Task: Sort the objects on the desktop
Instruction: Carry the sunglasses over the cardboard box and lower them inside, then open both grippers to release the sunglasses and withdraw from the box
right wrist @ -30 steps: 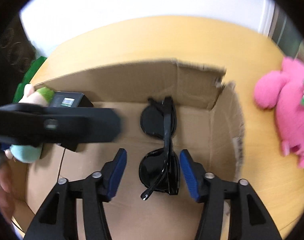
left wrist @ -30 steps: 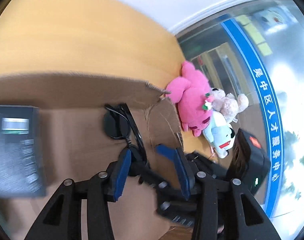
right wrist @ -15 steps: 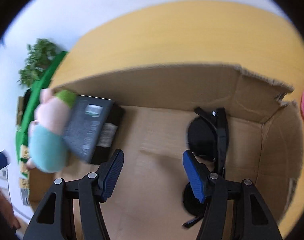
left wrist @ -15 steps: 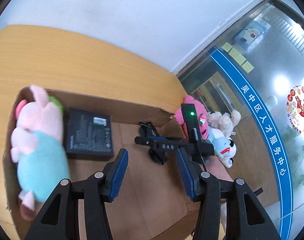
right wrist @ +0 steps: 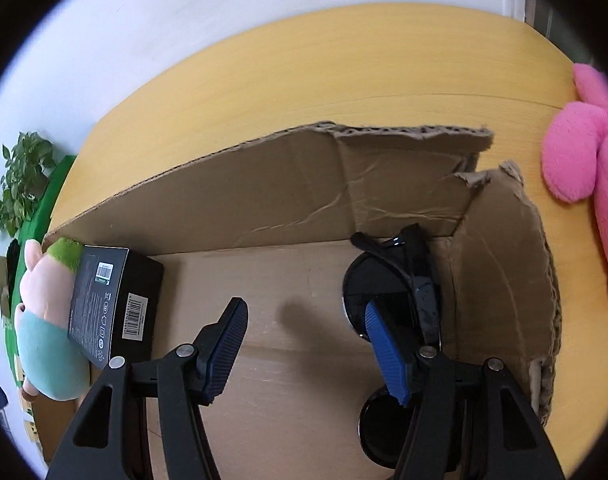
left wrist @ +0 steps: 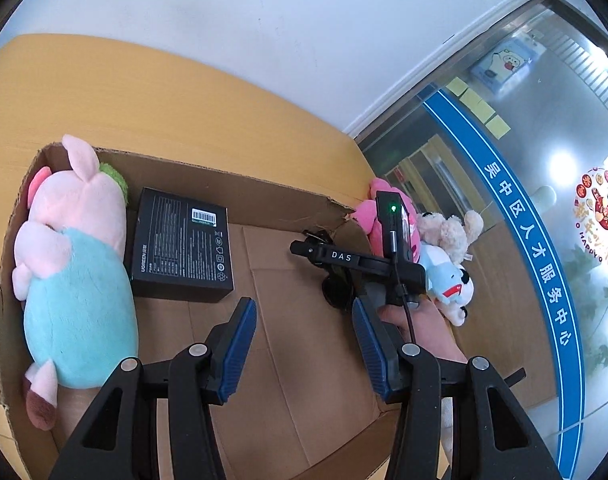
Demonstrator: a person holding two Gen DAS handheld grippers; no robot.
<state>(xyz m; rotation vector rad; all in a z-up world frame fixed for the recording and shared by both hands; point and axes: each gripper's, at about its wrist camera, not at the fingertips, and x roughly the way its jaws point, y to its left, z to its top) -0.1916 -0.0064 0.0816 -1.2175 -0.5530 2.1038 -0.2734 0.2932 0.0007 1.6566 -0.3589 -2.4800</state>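
Observation:
A cardboard box (left wrist: 208,178) (right wrist: 288,184) lies open on the yellow table. Inside it are a pink and teal plush pig (left wrist: 72,272) (right wrist: 44,320) at the left, a black carton (left wrist: 182,246) (right wrist: 108,300) beside it, and black sunglasses (right wrist: 408,292) at the right, mostly hidden in the left wrist view. My left gripper (left wrist: 304,312) is open and empty above the box floor. My right gripper (right wrist: 304,312) is open and empty, its right finger over the sunglasses. The right gripper's body (left wrist: 360,260) shows in the left wrist view.
A pink plush (left wrist: 410,220) (right wrist: 584,168), a beige bear (left wrist: 448,232) and a white-blue plush dog (left wrist: 448,284) lie on the table right of the box. A glass wall with a blue stripe (left wrist: 536,256) stands at the right. A green plant (right wrist: 22,180) is at the far left.
Both grippers have pulled up and back from the box floor. The right gripper has drifted left off the sunglasses, which stay in the box. The left view now takes in the pig and carton.

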